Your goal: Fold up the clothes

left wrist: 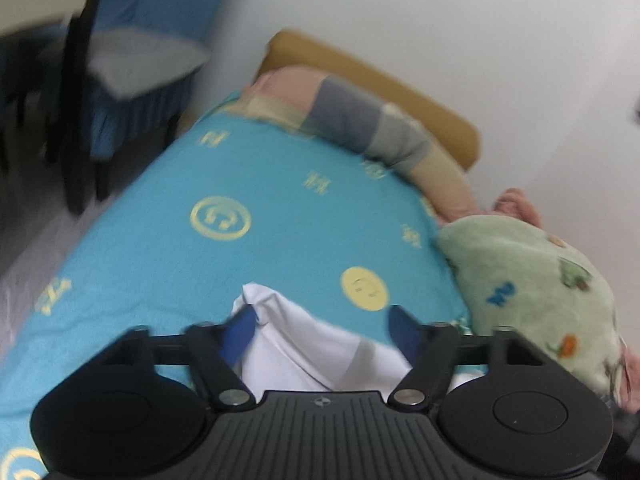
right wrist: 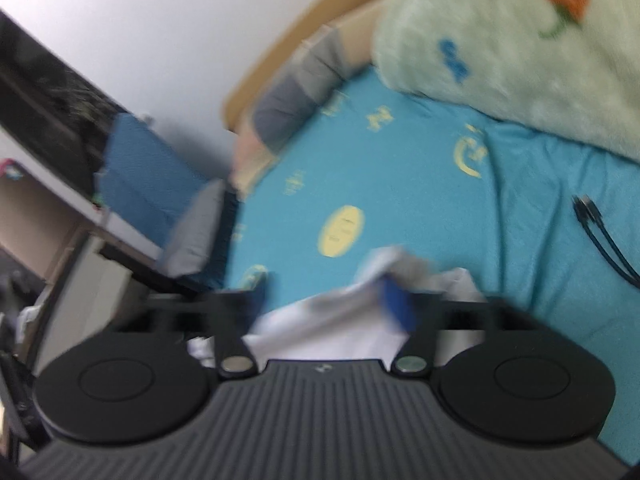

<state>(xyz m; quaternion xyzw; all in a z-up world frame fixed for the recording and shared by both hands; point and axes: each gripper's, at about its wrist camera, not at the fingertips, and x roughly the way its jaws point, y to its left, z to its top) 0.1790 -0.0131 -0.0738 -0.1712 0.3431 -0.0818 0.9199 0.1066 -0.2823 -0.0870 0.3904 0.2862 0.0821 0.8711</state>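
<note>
A bed covered by a turquoise sheet point(left wrist: 248, 184) printed with yellow smiley faces and letters fills both views. A white garment point(left wrist: 304, 344) lies bunched on the sheet at its near edge, directly under both grippers.

In the left wrist view, the left gripper point(left wrist: 322, 326) has its blue fingertips point(left wrist: 240, 332) spread wide, with the white cloth rising between them. The left fingertip touches a fold of the cloth; the right one stands apart from it, so nothing is pinched.

In the right wrist view, which is blurred, the right gripper point(right wrist: 326, 300) also stands wide. The white garment point(right wrist: 344, 320) is heaped between its blue fingertips point(right wrist: 394, 304) and brushes the right one. Whether it is gripped there cannot be told, but the fingertips are clearly far apart.

At the far end of the sheet, a patchwork pillow point(left wrist: 352, 120) in pink, grey and beige leans against a mustard-yellow headboard point(left wrist: 400, 92), with a white wall behind. On the sheet's right side sits a pale green fleece blanket point(left wrist: 528, 292) with small animal prints. A dark cable point(right wrist: 596, 236) lies on the sheet just below that blanket in the right wrist view. Left of the bed stands a chair with blue fabric point(right wrist: 140, 176) draped over it.
</note>
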